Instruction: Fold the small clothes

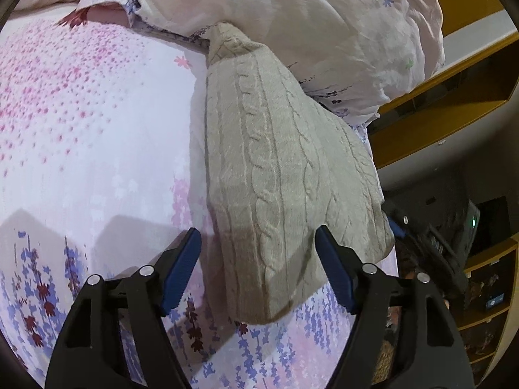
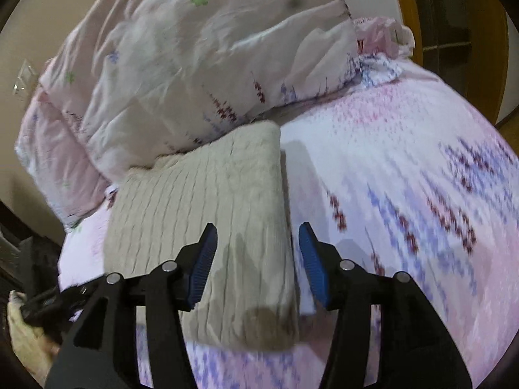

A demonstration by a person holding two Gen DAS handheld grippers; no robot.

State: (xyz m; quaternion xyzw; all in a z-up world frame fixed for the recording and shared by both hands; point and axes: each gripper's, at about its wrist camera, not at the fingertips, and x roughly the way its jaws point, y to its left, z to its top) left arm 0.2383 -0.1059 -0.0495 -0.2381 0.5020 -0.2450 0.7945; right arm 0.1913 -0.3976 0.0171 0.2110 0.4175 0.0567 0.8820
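Note:
A beige cable-knit sweater [image 1: 285,168] lies folded into a long block on the floral bed sheet [image 1: 97,123]. In the left wrist view my left gripper [image 1: 258,240] is open and empty, hovering above the sweater's near end. In the right wrist view the same sweater [image 2: 207,220] lies below my right gripper [image 2: 256,236], which is open and empty over the sweater's right edge. This view is motion-blurred. The far end of the sweater is tucked against a rumpled quilt.
A pale pink quilt [image 1: 292,9] is heaped at the back of the bed, also shown in the right wrist view [image 2: 201,64]. Wooden shelving [image 1: 454,97] stands beyond the bed's edge. The other gripper [image 1: 431,243] shows dark at the right of the left wrist view.

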